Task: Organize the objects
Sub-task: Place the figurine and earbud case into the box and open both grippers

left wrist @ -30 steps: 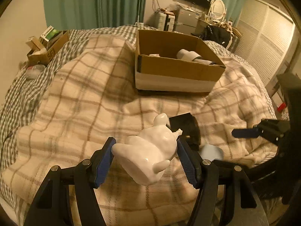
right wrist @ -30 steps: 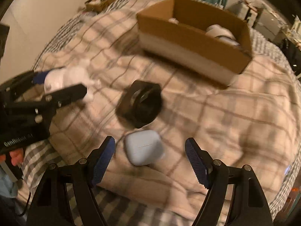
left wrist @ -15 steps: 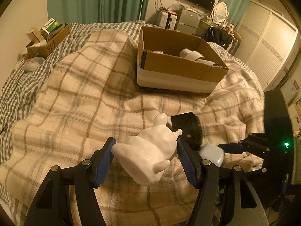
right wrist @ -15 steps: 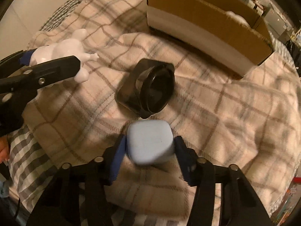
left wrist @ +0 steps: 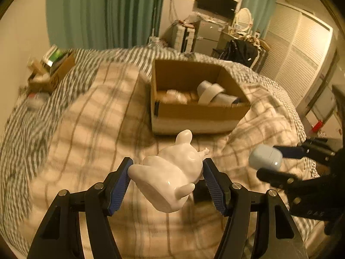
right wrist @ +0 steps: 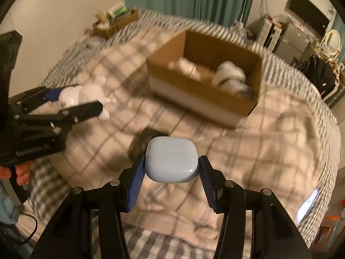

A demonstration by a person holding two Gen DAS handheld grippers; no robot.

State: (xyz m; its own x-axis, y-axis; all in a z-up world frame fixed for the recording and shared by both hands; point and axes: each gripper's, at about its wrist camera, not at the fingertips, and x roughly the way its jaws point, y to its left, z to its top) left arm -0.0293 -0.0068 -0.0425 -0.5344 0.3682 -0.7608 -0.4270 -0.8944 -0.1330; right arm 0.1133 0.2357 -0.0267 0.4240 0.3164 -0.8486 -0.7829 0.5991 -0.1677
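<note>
Gripping a white figurine point(left wrist: 172, 172) left, unlabelled blue case point(right wrist: 171, 159) right; no writing legible.

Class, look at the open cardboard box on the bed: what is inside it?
Inside the cardboard box lie pale rolled or cylinder-shaped things and a smaller whitish thing. Blur hides what they are, and the near wall covers the box floor.

White lettering stands on the left gripper point(right wrist: 80, 105) body at near left, too blurred to read.
</note>
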